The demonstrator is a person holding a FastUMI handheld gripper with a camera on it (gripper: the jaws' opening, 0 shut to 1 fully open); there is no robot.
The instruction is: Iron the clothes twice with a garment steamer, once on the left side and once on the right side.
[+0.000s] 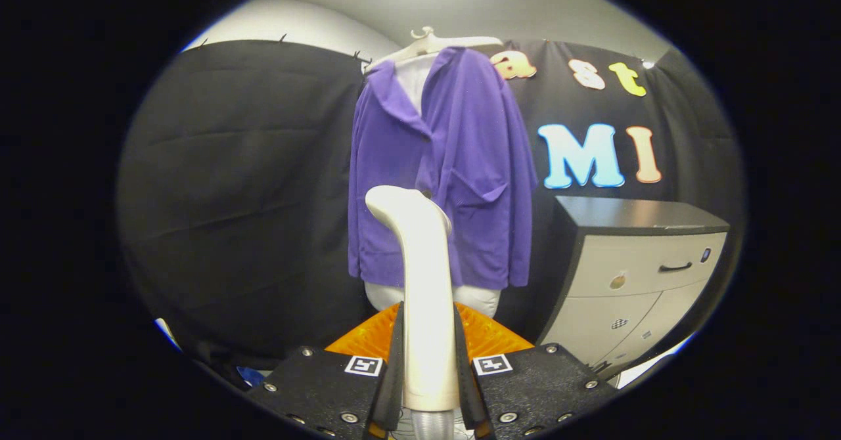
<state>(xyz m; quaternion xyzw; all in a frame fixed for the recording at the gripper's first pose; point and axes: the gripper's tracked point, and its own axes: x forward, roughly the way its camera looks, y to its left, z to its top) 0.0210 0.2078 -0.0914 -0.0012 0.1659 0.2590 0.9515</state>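
Black cloth wall (pixel 250 184) hangs beyond the jaws; a dark-topped pale drawer cabinet (pixel 631 263) stands beyond them, rightward.

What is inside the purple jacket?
The purple jacket hangs over a white form, seen at collar and hem; the rest is covered. The tongs grip the steamer.

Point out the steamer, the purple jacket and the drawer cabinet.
steamer (pixel 427 295): gripper view, mid handle, gripped between the fingers.
purple jacket (pixel 473 164): gripper view, front panel.
drawer cabinet (pixel 637 269): gripper view, top drawer front.
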